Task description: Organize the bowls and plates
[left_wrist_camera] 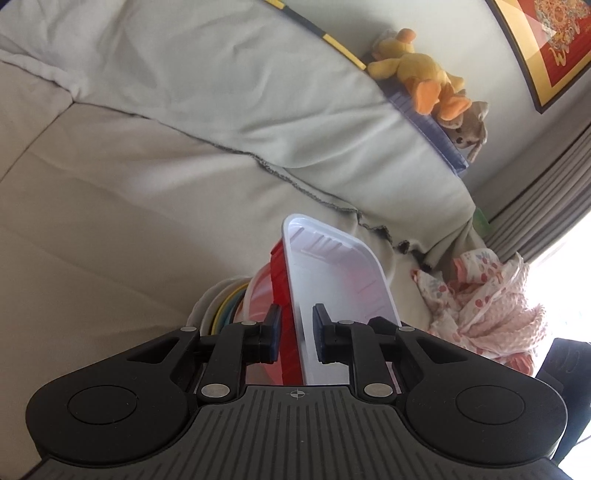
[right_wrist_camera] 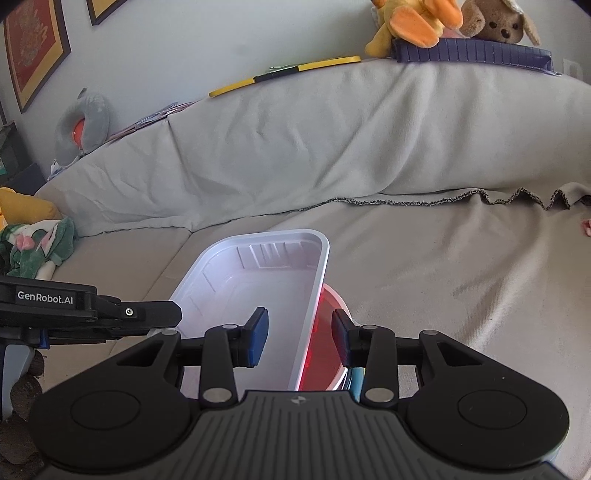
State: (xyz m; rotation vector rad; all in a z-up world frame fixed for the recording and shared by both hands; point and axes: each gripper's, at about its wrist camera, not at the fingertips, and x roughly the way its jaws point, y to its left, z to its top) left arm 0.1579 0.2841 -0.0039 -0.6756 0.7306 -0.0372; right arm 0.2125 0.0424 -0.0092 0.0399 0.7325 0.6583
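A white rectangular plastic tray (left_wrist_camera: 332, 280) rests on a red container (left_wrist_camera: 279, 280), which sits on stacked coloured bowls and plates (left_wrist_camera: 225, 302) on the sofa. My left gripper (left_wrist_camera: 294, 330) straddles the near rim of the tray and red container, its jaws apart with a gap on the right pad. In the right wrist view the white tray (right_wrist_camera: 258, 280) lies over the red bowl (right_wrist_camera: 325, 339). My right gripper (right_wrist_camera: 300, 334) straddles the tray's right rim, its jaws wide apart and not touching. The left gripper's body (right_wrist_camera: 92, 310) shows at the left.
A grey-covered sofa (right_wrist_camera: 443, 280) holds everything. Plush toys (right_wrist_camera: 417, 22) and a purple box (right_wrist_camera: 472, 51) sit on the backrest. A pink patterned cloth (left_wrist_camera: 484, 295) lies to the right of the stack, and a green floral cloth (right_wrist_camera: 33, 243) to the far left.
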